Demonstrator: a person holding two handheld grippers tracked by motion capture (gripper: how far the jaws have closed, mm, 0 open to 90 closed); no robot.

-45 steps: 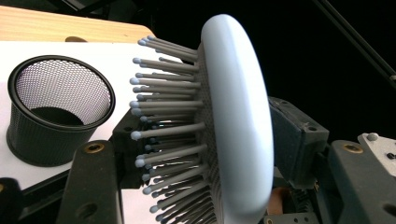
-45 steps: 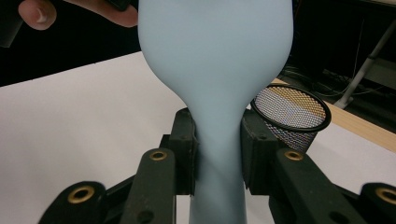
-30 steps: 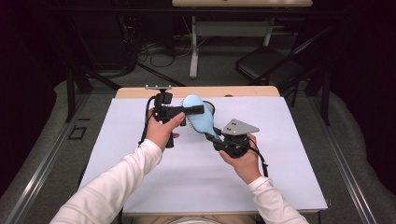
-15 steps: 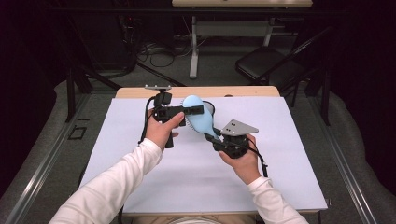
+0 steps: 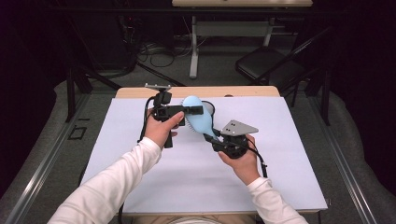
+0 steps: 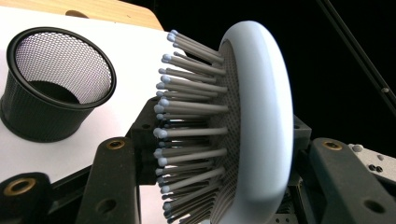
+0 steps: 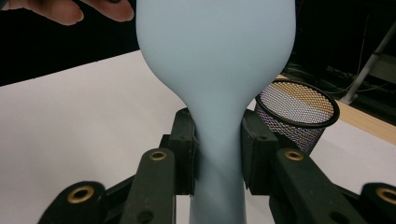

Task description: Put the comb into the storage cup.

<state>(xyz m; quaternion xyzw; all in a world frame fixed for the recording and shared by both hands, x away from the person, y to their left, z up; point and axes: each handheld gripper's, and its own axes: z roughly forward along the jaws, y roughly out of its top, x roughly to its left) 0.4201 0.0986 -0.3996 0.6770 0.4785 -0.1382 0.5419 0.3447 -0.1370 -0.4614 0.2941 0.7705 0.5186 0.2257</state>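
A pale blue hairbrush [image 5: 198,117] is held in the air above the far middle of a table covered with a white sheet [image 5: 116,140]. Its long axis runs on a slant in the high view: the oval head points toward the far left, and the slim handle slopes back toward the near right. Both grippers hold it at once. The right gripper [image 5: 215,139], at the near right, is clamped narrowly on the handle; its own view shows the two black jaws pressing the handle's neck from either side, with the smooth back of the head rising above them. The left gripper [image 5: 194,110], at the far left, has just been closing its jaws and now pinches the head across its thickness, one jaw among the grey bristles [image 6: 187,121], the other against the smooth back. So each hand sits at its own end of the brush, and either could probably let go while the other carries it.

Just beyond the brush head stands a black mesh cup [image 6: 53,91], upright and open at the top, apparently empty. It is the nearest thing, lying closer to the left gripper than to the right. The white sheet around it is bare, and nothing lies between brush and cup
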